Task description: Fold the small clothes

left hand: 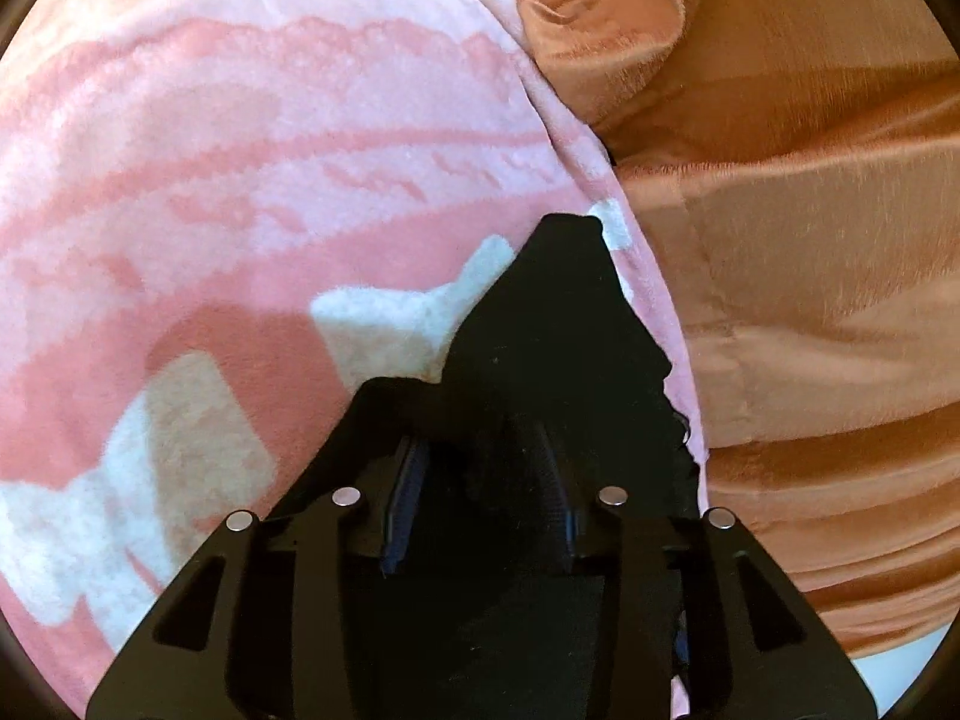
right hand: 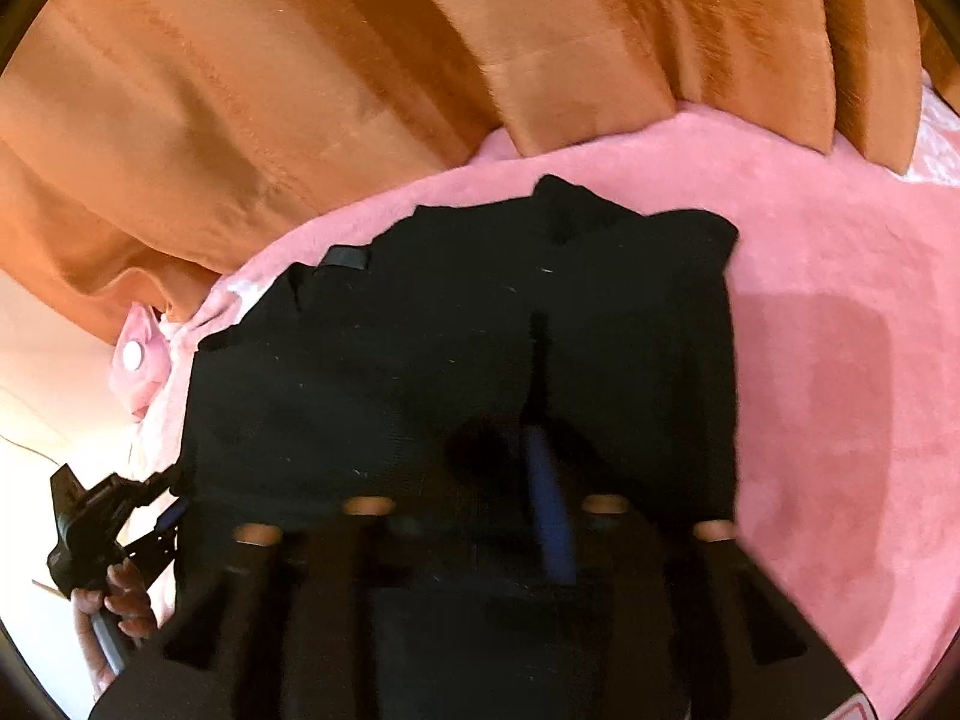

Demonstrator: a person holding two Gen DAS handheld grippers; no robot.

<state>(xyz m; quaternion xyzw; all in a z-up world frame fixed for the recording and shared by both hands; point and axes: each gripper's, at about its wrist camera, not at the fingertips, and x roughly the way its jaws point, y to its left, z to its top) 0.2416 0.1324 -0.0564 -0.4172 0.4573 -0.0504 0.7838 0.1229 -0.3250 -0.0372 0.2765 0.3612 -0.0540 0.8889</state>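
Pink blanket (right hand: 840,300) is carrying the black garment (right hand: 456,330) while your left gripper (left hand: 474,480) and right gripper (right hand: 510,468) are standing spread over it.

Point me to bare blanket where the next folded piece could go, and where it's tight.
Free: the plain pink blanket right of the black garment in the right wrist view, up to the orange curtain. Also the patterned pink stretch in the left wrist view. Crowded: the garment's curtain side, and its left edge by the left tongs.
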